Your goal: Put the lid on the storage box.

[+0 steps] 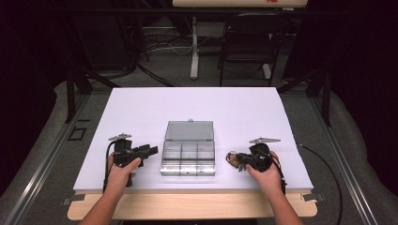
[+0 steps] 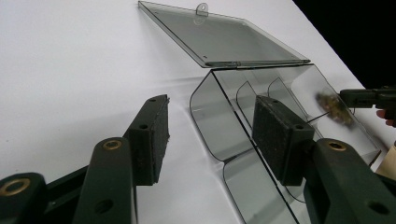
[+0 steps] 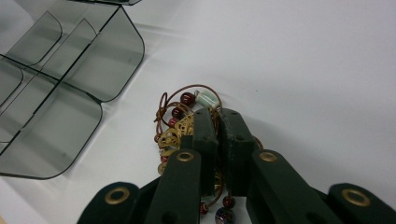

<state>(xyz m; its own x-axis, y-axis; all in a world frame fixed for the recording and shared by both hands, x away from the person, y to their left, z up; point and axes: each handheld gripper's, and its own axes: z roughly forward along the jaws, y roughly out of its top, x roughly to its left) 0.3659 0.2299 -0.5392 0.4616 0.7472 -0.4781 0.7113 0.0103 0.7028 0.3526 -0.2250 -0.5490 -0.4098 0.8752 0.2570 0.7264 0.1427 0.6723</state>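
With its jaws nearly shut on the beaded bracelet (image 3: 187, 122), the right gripper (image 3: 218, 116) must next lift it left into the open box (image 1: 188, 159); the left gripper (image 2: 210, 135) waits wide open, empty.

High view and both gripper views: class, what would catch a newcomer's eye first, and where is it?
First, the clear plastic compartment box at the middle of the white table, its lid folded back flat. Next, the beaded bracelet to the right of the box, pinched in the right gripper. The left gripper sits open at the box's left wall.
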